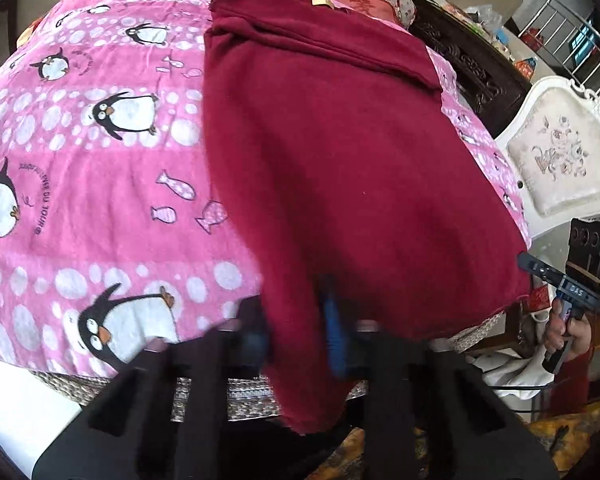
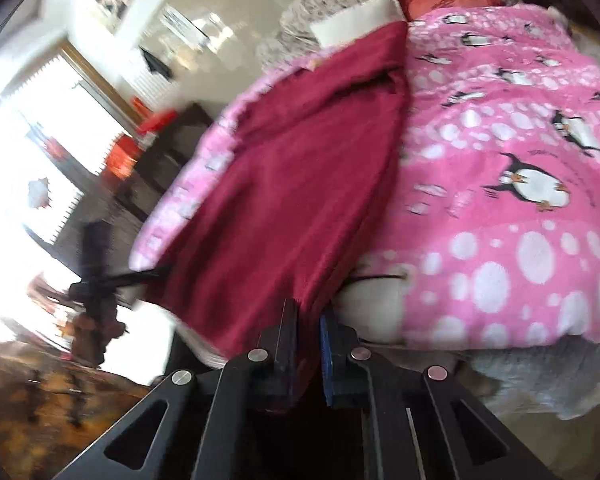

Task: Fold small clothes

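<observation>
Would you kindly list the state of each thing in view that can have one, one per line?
Dark red fleece garment: spread lengthwise on the blanket, far end folded over, near edge gathered and lifted.
Pink penguin-print blanket: spread flat, partly covered by the garment.
Left gripper: jaws shut on the garment's near edge.
Right gripper: jaws shut on the garment's near edge.
White upholstered chair: upright, unoccupied.

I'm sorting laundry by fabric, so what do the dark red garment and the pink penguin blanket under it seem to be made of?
Dark red garment: looks like a soft matte knit, maybe fleece or brushed cotton; it drapes limply, shows no sheen, and has a stitched hem band. Pink penguin blanket: looks like printed plush or flannel with a fuzzy, slightly blotchy nap. Exact fibre cannot be told.
</observation>
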Available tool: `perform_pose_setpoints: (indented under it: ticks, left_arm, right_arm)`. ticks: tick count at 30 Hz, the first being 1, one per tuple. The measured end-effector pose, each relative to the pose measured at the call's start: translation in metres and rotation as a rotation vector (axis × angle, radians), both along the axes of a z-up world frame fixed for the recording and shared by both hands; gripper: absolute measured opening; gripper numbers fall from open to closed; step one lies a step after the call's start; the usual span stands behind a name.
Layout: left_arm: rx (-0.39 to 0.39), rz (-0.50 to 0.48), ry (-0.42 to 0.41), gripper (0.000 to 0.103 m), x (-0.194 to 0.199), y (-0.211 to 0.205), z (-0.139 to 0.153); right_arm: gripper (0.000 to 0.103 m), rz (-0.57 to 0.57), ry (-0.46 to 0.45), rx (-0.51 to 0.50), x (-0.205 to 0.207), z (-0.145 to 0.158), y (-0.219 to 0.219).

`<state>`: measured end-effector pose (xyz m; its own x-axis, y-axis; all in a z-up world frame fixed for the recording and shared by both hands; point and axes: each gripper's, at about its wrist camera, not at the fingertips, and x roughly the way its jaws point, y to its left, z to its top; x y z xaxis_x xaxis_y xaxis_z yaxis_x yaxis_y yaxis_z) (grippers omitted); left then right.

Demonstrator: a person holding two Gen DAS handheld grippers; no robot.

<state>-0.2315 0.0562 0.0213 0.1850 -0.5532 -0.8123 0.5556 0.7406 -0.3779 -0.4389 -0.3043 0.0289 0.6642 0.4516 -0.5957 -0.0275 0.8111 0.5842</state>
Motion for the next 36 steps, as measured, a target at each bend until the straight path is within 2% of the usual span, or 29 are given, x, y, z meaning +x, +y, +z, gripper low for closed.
perform_pose_setpoints:
  ticks: [3, 10, 15, 18, 22, 25, 28, 30, 33, 36]
  left_arm:
    - [-0.063, 0.005, 0.046, 0.01, 0.005, 0.008, 0.006]
    - [-0.168, -0.001, 0.008, 0.01, 0.02, 0.019, 0.045]
    - [-0.221, 0.006, -0.026, 0.01, 0.047, 0.013, 0.074]
    - [-0.257, 0.013, -0.072, 0.01, 0.077, 0.003, 0.097]
    - [-0.276, 0.061, -0.147, 0.01, 0.129, -0.014, 0.122]
    - [-0.29, 0.109, -0.169, 0.01, 0.176, -0.028, 0.13]
    - [-0.276, 0.171, -0.16, 0.01, 0.231, -0.048, 0.123]
    - [-0.247, 0.206, -0.137, 0.01, 0.259, -0.057, 0.109]
    - [-0.28, 0.167, -0.084, 0.01, 0.264, -0.059, 0.096]
    - [-0.216, 0.123, -0.091, 0.01, 0.246, -0.061, 0.089]
  right_arm:
    - [0.009, 0.017, -0.027, 0.029, 0.005, 0.006, 0.002]
    - [0.008, 0.043, -0.153, 0.074, 0.028, 0.04, 0.0]
    - [0.007, -0.002, -0.319, 0.102, 0.066, 0.077, -0.022]
    - [0.007, -0.033, -0.358, 0.107, 0.105, 0.09, -0.04]
    - [0.007, -0.062, -0.348, 0.088, 0.167, 0.102, -0.065]
    - [0.007, -0.089, -0.316, 0.075, 0.216, 0.103, -0.084]
    - [0.007, -0.141, -0.263, 0.081, 0.258, 0.093, -0.103]
    - [0.007, -0.199, -0.216, 0.044, 0.292, 0.082, -0.113]
    - [0.007, -0.233, -0.144, 0.048, 0.33, 0.062, -0.125]
    - [0.006, -0.232, -0.081, 0.007, 0.368, 0.042, -0.13]
